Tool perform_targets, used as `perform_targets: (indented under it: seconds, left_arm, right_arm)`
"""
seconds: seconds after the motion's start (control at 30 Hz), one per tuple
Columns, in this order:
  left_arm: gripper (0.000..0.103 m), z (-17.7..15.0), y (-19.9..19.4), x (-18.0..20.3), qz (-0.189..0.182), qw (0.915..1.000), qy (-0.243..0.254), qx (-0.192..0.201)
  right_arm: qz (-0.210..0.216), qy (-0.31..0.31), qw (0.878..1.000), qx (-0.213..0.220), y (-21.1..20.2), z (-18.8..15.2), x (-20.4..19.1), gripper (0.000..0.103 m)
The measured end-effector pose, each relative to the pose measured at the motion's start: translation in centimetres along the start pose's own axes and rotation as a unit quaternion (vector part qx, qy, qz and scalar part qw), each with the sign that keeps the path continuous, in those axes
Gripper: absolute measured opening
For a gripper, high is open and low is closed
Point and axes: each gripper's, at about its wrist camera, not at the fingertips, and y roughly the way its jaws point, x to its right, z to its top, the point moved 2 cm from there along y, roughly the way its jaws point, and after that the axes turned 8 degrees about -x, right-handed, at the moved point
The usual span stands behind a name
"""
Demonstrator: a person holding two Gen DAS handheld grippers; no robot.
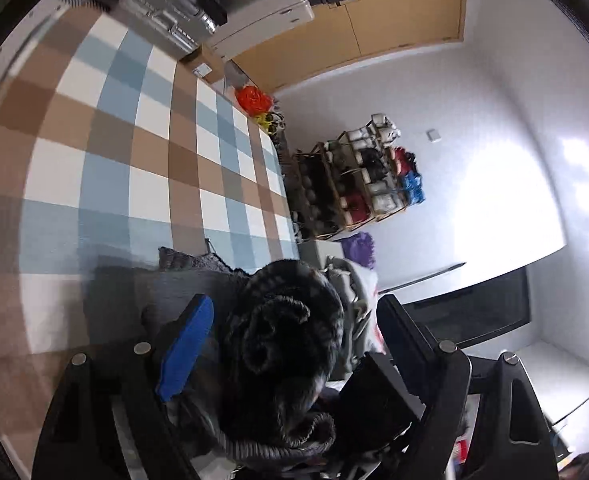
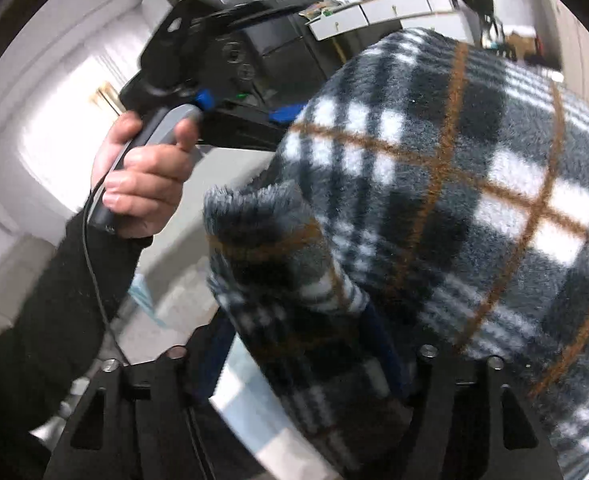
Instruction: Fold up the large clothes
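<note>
Mid-fold: both grippers up in the fleece, nothing pinched.
Left gripper (image 1: 294, 332) jaws wide, dark rolled cloth (image 1: 286, 344) bunched between them, over the checked floor mat (image 1: 134, 140). Right gripper (image 2: 314, 344) jaws look open in the plaid fleece garment (image 2: 434, 200), though fabric hides the pads. Pinch single edges, not bunches.

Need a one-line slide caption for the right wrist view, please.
Plaid fleece garment draped over the right tongs, with a hand holding the left tongs beside it.
</note>
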Motion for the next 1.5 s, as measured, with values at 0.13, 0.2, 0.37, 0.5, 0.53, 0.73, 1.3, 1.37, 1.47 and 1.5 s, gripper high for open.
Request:
perform_targets:
  seconds: [0.13, 0.2, 0.37, 0.5, 0.53, 0.73, 1.3, 1.37, 1.47, 1.5]
  left_arm:
    - [0.080, -1.6, 1.1, 4.2, 0.031, 0.9984, 0.039, -0.025]
    - [0.080, -2.2, 1.5, 6.1, 0.042, 0.9965, 0.059, -0.041]
    - [0.080, -1.9, 6.6, 7.3, 0.099, 0.9882, 0.066, -0.097]
    - [0.080, -0.9, 7.8, 5.2, 0.128, 0.9852, 0.025, -0.110]
    - [0.080, -0.7, 7.9, 4.7, 0.135, 0.9847, 0.013, -0.110]
    - [0.020, -0.5, 8.2, 3.2, 0.199, 0.9751, -0.012, -0.096]
    - [0.013, -3.1, 4.2, 3.0, 0.222, 0.9712, 0.024, -0.083]
    - [0.013, -3.8, 3.8, 2.9, 0.215, 0.9725, 0.019, -0.088]
    - [0.018, -5.5, 3.2, 4.2, 0.192, 0.9771, 0.024, -0.087]
    - [0.040, -6.0, 3.3, 4.5, 0.185, 0.9781, 0.024, -0.092]
  right_arm:
    - [0.003, -0.018, 1.000, -0.006, 0.1, -0.1, -1.1, 0.095]
    - [-0.001, -0.021, 1.000, -0.011, 0.1, -0.3, -1.6, 0.098]
    - [0.060, 0.012, 0.998, -0.012, -1.0, 0.1, -0.6, 0.100]
    - [0.108, 0.032, 0.994, -0.007, -2.0, -0.4, 0.6, 0.102]
    - [0.122, 0.040, 0.992, -0.005, -2.3, -0.7, 0.9, 0.102]
    - [0.205, 0.077, 0.976, 0.002, -4.3, -1.3, 2.4, 0.101]
    - [0.356, 0.240, 0.901, 0.063, -10.8, -3.6, 13.2, 0.103]
    - [0.327, 0.230, 0.916, 0.038, -8.6, -2.5, 13.4, 0.103]
    - [0.288, 0.214, 0.933, 0.020, -7.1, -1.9, 12.1, 0.103]
    - [0.283, 0.215, 0.934, 0.020, -6.5, -1.7, 12.2, 0.103]
